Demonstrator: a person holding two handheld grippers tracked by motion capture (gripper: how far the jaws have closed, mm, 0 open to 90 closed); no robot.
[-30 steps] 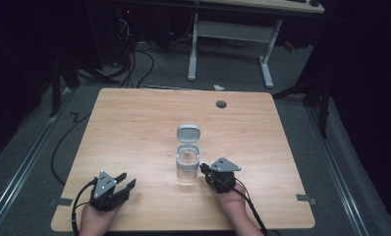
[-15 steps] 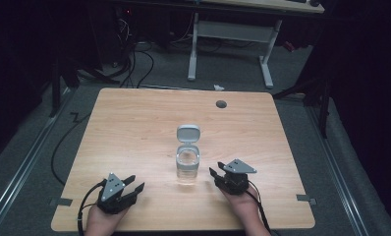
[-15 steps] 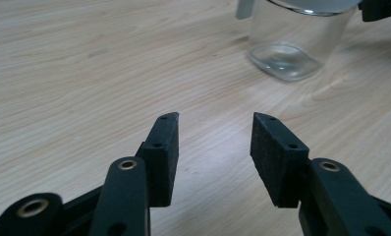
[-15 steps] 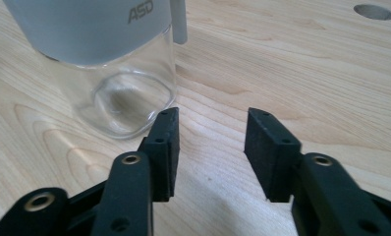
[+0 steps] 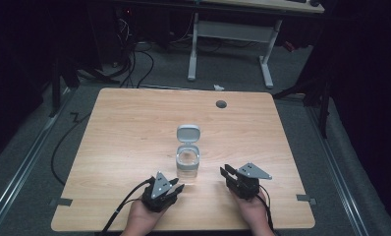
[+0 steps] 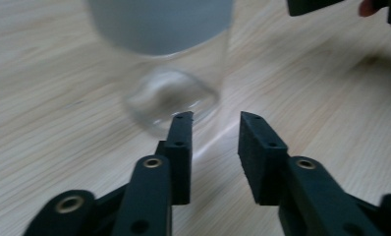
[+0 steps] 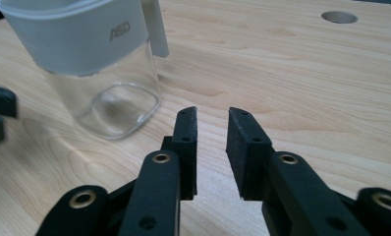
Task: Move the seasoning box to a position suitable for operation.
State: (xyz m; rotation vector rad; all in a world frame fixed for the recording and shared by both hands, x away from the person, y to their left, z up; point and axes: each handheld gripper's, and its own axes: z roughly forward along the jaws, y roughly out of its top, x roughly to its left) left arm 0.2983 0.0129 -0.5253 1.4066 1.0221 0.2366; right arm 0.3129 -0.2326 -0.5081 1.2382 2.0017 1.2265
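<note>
We are working at a wooden table (image 5: 125,147) in a dark room, cables trailing over the floor behind it. We are holding the left gripper (image 5: 170,189) and the right gripper (image 5: 231,173) low at the near edge, jaws slightly parted on both, pinching nothing. The jar (image 5: 187,164) is standing between them, just ahead of each tool, probably so either can reach it. Its grey lid (image 5: 188,133) is flipped open behind the collar (marked ASD), and the clear glass body is looking empty to us.
</note>
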